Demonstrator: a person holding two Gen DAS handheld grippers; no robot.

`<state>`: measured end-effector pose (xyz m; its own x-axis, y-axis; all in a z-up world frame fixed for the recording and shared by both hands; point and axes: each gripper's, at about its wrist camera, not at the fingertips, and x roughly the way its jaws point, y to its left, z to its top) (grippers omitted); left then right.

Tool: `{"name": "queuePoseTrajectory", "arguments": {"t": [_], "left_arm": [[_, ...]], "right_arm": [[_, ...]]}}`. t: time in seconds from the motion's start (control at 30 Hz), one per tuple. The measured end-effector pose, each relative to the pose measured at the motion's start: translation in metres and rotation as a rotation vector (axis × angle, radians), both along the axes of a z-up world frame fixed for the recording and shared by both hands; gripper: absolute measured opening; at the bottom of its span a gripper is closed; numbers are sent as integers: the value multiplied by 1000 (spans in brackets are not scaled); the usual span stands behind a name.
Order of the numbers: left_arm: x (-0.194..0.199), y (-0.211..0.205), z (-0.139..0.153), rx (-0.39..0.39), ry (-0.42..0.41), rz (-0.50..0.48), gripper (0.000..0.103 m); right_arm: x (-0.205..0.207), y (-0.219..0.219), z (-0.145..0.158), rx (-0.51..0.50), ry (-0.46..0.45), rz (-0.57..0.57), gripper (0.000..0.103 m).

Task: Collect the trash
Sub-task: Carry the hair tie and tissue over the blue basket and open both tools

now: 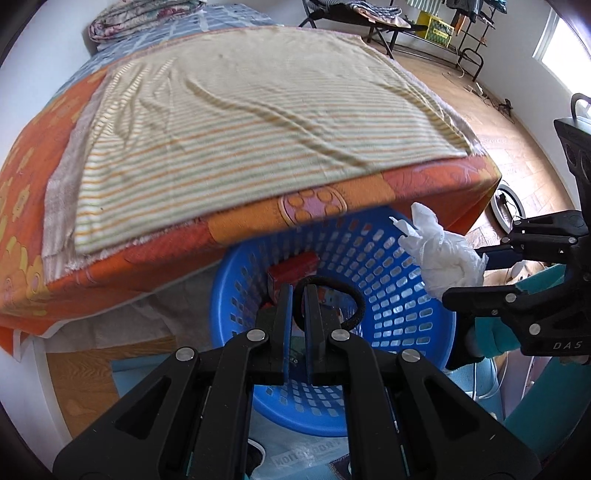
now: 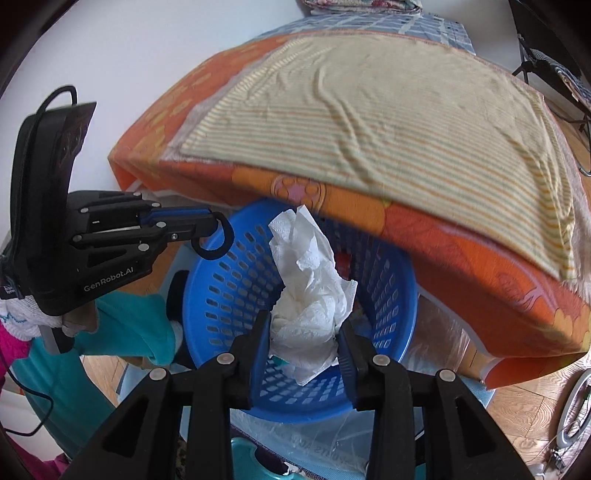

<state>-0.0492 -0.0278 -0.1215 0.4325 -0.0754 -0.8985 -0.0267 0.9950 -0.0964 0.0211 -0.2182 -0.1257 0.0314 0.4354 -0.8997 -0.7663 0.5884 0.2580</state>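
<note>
A blue perforated plastic basket stands on the floor, partly under the bed's edge. A red box lies inside it. My left gripper hangs over the basket, shut on a black hair tie that loops out to the right of its tips. In the right wrist view the same left gripper reaches in from the left with the hair tie dangling over the basket rim. My right gripper is shut on a crumpled white tissue above the basket's middle; the tissue and right gripper also show at right.
A bed with an orange flowered sheet and a striped towel overhangs the basket's far side. Clear plastic wrapping lies under the basket on a wooden floor. A person's teal sleeve is at the left. Chairs and racks stand at the back.
</note>
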Motion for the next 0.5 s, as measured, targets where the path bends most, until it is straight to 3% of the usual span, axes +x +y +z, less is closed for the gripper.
{"name": "queuePoseTrajectory", "arguments": {"t": [0.23, 0.4, 0.5], "left_arm": [[0, -3, -6, -11, 25, 0, 4], [0, -2, -6, -12, 25, 4, 5], [0, 0, -6, -13, 22, 13, 26]], "right_arm": [[0, 0, -4, -17, -4, 3, 39], [-2, 3, -6, -19, -17, 4, 54], [-4, 4, -6, -23, -30, 7, 57]]}}
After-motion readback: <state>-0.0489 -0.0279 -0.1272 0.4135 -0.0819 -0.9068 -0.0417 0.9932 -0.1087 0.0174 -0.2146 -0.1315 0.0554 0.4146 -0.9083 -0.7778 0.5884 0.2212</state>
